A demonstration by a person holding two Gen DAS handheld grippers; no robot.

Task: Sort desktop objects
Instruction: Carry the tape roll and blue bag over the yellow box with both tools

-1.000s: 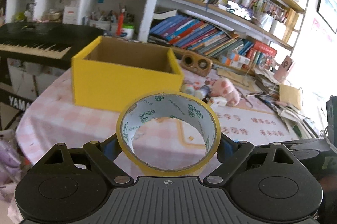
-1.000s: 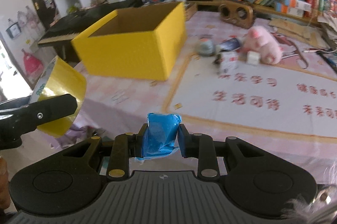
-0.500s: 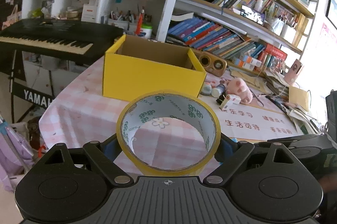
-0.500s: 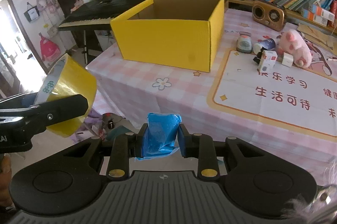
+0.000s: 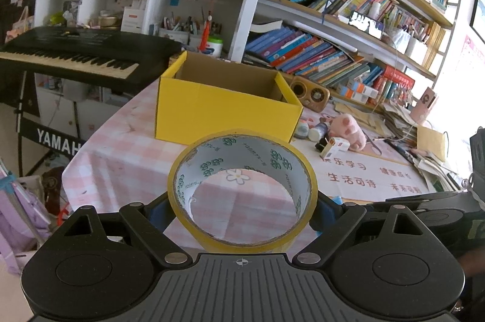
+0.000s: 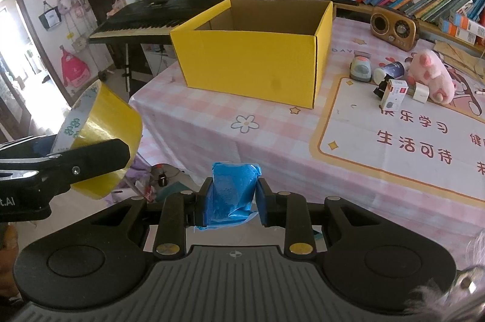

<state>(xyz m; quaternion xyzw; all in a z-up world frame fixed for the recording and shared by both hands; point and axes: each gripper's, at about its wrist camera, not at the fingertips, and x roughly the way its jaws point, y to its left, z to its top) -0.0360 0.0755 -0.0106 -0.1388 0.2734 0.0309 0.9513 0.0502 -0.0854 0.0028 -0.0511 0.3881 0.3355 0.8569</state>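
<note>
- Your left gripper (image 5: 242, 200) pinches the yellow tape roll (image 5: 242, 194) across its width, held in the air off the table's near edge.
- Your right gripper (image 6: 232, 194), pressed almost together, clamps a crumpled blue packet (image 6: 232, 190).
- Both views have pulled back over the last second: the yellow box (image 6: 251, 64) at 12 o'clock now looks smaller and farther, so neither item is over it yet.
- The table (image 6: 212, 137) between you and the box lies bare; small clutter and a pink plush pig (image 6: 430, 73) sit at 2 o'clock.

Left wrist view: off the bench's near edge, looking over its claw toward the yellow box (image 5: 224, 107) and bookshelves (image 5: 348, 43).
Right wrist view: beside it, angled downward.
Shared: box, bench (image 6: 242, 146), pink plush (image 6: 430, 73).
</note>
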